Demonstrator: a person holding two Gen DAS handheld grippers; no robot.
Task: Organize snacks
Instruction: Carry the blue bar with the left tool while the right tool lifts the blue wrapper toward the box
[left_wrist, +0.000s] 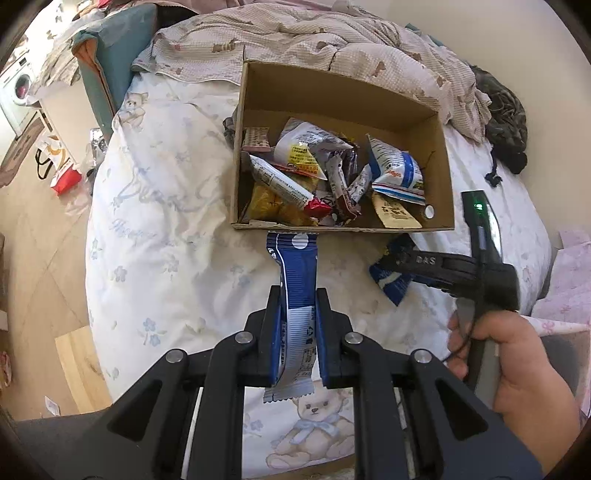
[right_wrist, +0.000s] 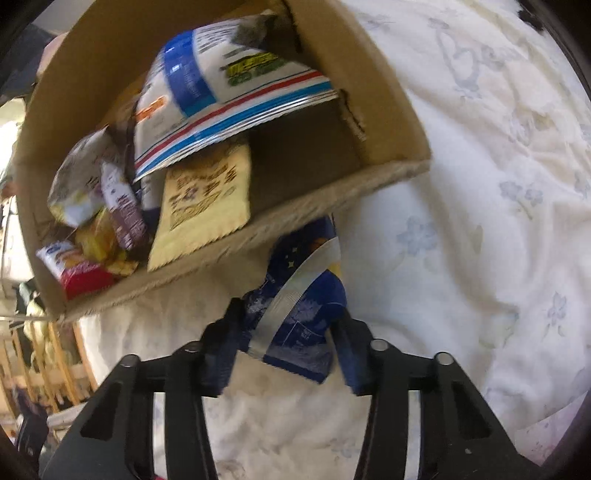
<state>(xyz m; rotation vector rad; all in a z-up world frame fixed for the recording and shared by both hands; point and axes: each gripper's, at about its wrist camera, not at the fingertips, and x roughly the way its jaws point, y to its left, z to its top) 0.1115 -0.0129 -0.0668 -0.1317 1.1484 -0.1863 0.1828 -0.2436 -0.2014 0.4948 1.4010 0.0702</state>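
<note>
Bed with floral quilt (left_wrist: 155, 229) under you. Your left gripper (left_wrist: 297, 295) clamps long blue-white snack bar (left_wrist: 295, 280), tip at cardboard box (left_wrist: 255, 110) near wall. Your right gripper (right_wrist: 284, 321) pinches dark blue packet (right_wrist: 299, 314) just beside box (right_wrist: 332, 199), already full of snacks.

Bright daylight throughout, washing out the bed (left_wrist: 155, 221) in pale glare. Deep shadow inside the box (left_wrist: 332, 107) along its far wall. Sharp in the left view; smeared with motion blur in the right, worst on the box (right_wrist: 399, 122) and snacks (right_wrist: 229, 92). Strong fisheye bending and black vignette at every edge.
</note>
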